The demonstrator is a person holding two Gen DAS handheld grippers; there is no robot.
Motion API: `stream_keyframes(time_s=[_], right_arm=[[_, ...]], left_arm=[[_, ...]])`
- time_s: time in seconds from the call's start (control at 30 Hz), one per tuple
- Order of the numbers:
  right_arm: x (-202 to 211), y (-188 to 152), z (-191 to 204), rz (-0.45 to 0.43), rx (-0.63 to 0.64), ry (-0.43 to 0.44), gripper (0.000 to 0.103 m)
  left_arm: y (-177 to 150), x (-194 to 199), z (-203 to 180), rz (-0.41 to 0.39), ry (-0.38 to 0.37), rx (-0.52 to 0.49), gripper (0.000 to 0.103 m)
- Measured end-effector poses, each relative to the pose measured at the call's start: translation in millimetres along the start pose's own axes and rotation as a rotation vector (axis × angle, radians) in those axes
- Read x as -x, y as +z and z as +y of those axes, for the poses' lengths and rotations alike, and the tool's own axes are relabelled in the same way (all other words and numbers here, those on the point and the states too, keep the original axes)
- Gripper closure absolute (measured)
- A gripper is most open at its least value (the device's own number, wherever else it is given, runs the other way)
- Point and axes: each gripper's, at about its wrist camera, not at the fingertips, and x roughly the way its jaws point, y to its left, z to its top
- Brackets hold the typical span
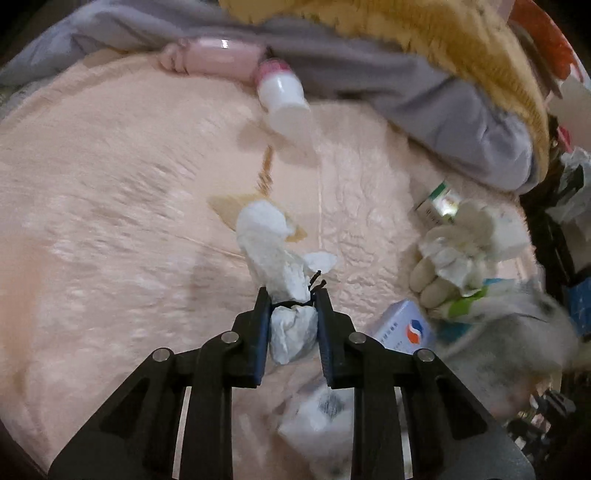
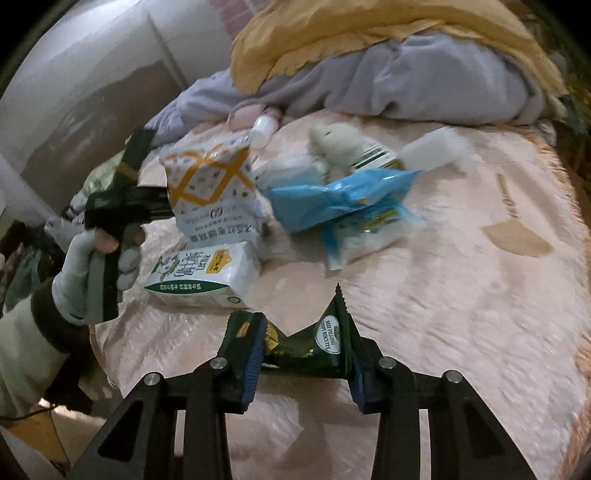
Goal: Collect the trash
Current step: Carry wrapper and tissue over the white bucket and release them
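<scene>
In the left wrist view my left gripper (image 1: 293, 295) is shut on the lower end of a crumpled white tissue (image 1: 266, 236), which sticks out forward over the pink bedspread (image 1: 110, 221). In the right wrist view my right gripper (image 2: 304, 343) is shut on a dark green biscuit wrapper (image 2: 325, 343), with both blue pads against its sides. More litter lies ahead of it: a blue packet (image 2: 332, 199), a white bag with an orange pattern (image 2: 210, 184) and a white-and-green pack (image 2: 207, 277).
A white-gloved hand (image 1: 454, 251) grips tissue at the right, near a blue-and-white box (image 1: 406, 328). A white bottle with a pink cap (image 1: 284, 96) and a tan card piece (image 1: 229, 210) lie on the bed. Grey (image 2: 406, 81) and yellow blankets (image 2: 332, 29) are heaped behind.
</scene>
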Motion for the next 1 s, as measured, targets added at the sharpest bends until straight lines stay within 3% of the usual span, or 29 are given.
stream_keyframes(time_s=[0.17, 0.33, 0.47, 0.67, 1.0], right_arm=[[31.6, -12.2, -6.8, -0.063, -0.021, -0.021, 0.065], [71.1, -28.6, -22.4, -0.112, -0.046, -0.077, 0.065], [99.7, -43.8, -50.9, -0.145, -0.112, -0.132, 0.065], [156.6, -79.1, -103.6, -0.202, -0.223, -0.249, 0.065], [241.2, -143.8, -202.0, -0.260, -0.442, -0.476, 0.065]], left_arm=[[-12.1, 61.5, -9.2, -0.070, -0.007, -0.063, 0.082], [-32.0, 110.0, -54.4, -0.130, -0.052, -0.168, 0.082], [-48.3, 130.0, -101.9, -0.141, -0.138, -0.245, 0.082], [-77.3, 128.0, -207.8, -0.087, -0.272, -0.417, 0.082], [-118.5, 93.0, -375.3, 0.036, -0.478, -0.608, 0.082]])
